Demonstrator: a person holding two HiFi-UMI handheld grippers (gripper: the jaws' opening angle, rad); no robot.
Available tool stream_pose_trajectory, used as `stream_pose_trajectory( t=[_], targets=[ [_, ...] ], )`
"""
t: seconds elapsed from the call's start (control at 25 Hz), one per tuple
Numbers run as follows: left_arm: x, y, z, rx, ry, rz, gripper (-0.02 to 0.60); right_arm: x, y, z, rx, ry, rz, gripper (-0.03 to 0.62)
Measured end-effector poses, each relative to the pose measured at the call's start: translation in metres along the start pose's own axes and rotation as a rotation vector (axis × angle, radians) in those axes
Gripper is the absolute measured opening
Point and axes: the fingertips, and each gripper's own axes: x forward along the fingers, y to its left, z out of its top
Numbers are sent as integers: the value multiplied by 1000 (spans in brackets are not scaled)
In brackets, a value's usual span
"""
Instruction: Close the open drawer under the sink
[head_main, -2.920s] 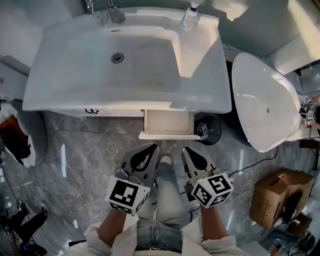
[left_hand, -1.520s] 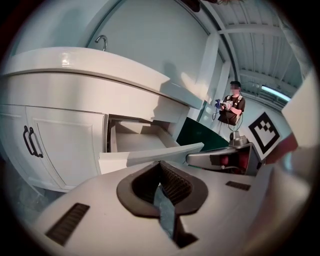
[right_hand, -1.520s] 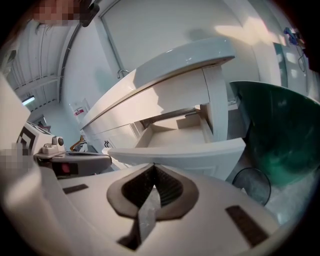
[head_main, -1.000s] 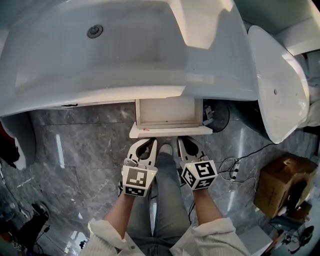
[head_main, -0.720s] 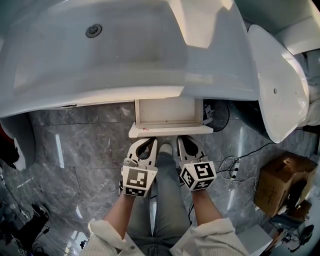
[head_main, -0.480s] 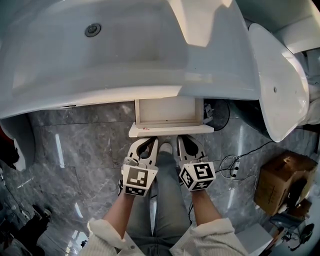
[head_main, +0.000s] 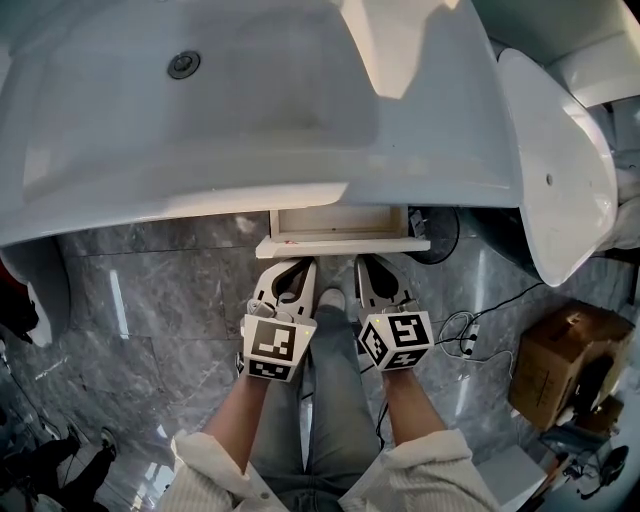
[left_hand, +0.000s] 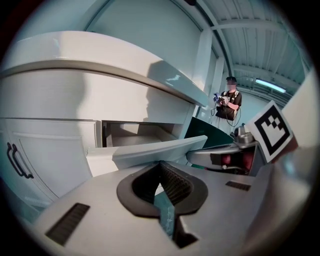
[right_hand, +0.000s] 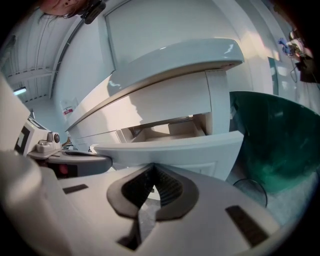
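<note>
Both claws clenched on nothing, our left gripper (head_main: 289, 263) and right gripper (head_main: 379, 262) meet the front of the drawer (head_main: 342, 244), part-open under the sink's (head_main: 250, 192) front edge, where we judge an even, level push keeps it straight.

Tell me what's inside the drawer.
The exposed strip of the drawer shows only its bare pale bottom, nothing in it. The rest is hidden under the sink.
</note>
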Motion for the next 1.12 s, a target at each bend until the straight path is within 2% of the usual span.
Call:
stream_pose_trajectory(
  t=[0.56, 1.12],
  targets=[
    [21, 24, 28, 53, -32, -19, 15, 30, -8, 28, -27, -24, -25, 9],
    [36, 36, 40, 98, -43, -9, 15, 48, -13, 42, -60, -48, -28, 9]
  ],
)
